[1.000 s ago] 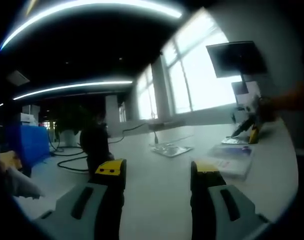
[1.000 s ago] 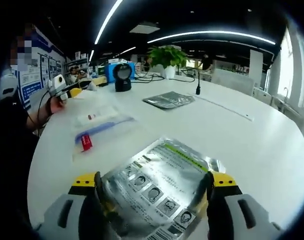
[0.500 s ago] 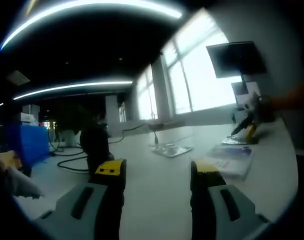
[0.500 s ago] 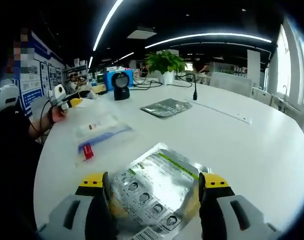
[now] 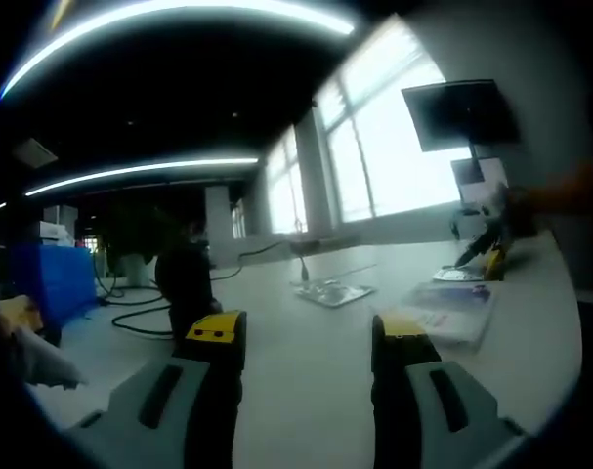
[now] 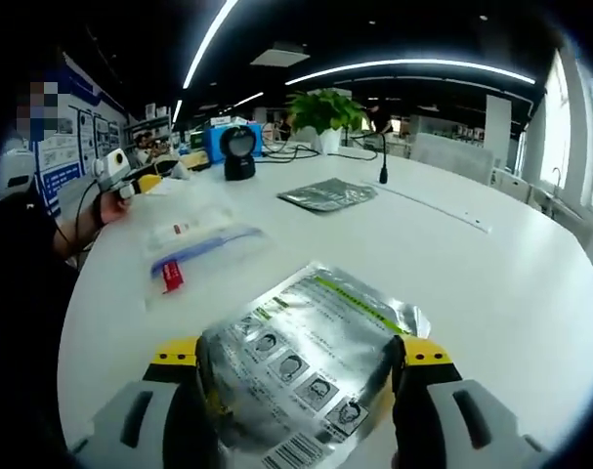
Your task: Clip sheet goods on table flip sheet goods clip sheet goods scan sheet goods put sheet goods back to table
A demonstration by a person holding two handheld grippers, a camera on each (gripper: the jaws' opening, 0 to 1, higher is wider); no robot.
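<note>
The right claw [image 6: 296, 366] grips the near edge of a silver foil packet [image 6: 301, 357] above the white counter [image 6: 491, 283]. Beyond lie a clear bag [image 6: 193, 249] and another foil packet [image 6: 327, 194]. The left claw [image 5: 301, 337] gapes wide, holding nothing.

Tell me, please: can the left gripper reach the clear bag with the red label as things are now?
Probably yes. The left gripper is open and holds nothing, and bare table lies ahead of it. The clear bag lies flat and uncovered, beside the silver pouch that the right gripper grips.
</note>
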